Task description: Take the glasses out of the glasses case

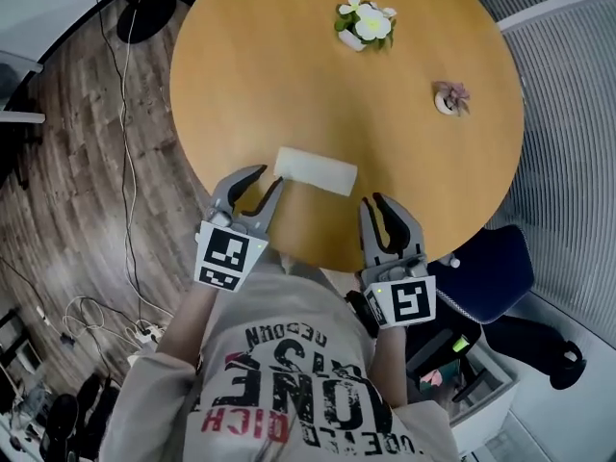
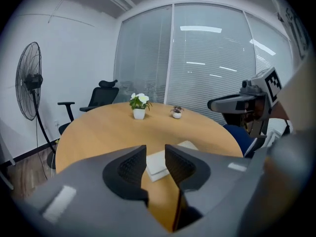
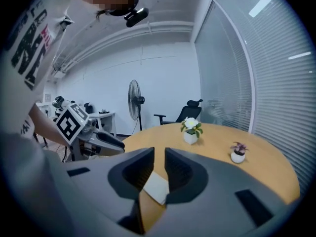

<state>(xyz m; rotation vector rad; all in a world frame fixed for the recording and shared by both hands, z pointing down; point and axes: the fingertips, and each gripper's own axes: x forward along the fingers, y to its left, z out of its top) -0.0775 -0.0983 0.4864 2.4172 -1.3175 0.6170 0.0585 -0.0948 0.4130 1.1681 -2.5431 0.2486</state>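
A closed white glasses case (image 1: 316, 170) lies on the round wooden table (image 1: 289, 75), near its front edge. My left gripper (image 1: 269, 177) hovers at the case's left end with its jaws open and nothing between them. In the left gripper view the case (image 2: 157, 163) shows through the gap of the left gripper (image 2: 155, 152). My right gripper (image 1: 374, 200) is shut and empty, just off the case's right end, over the table edge. The case (image 3: 157, 186) lies ahead of the right gripper (image 3: 159, 154). The glasses themselves are hidden.
A white pot of flowers (image 1: 366, 24) and a small pink plant pot (image 1: 449, 97) stand at the table's far side. A blue chair (image 1: 486, 272) is at my right, cables (image 1: 120, 152) lie on the floor at left. A standing fan (image 2: 29, 83) and an office chair (image 2: 101, 97) stand beyond the table.
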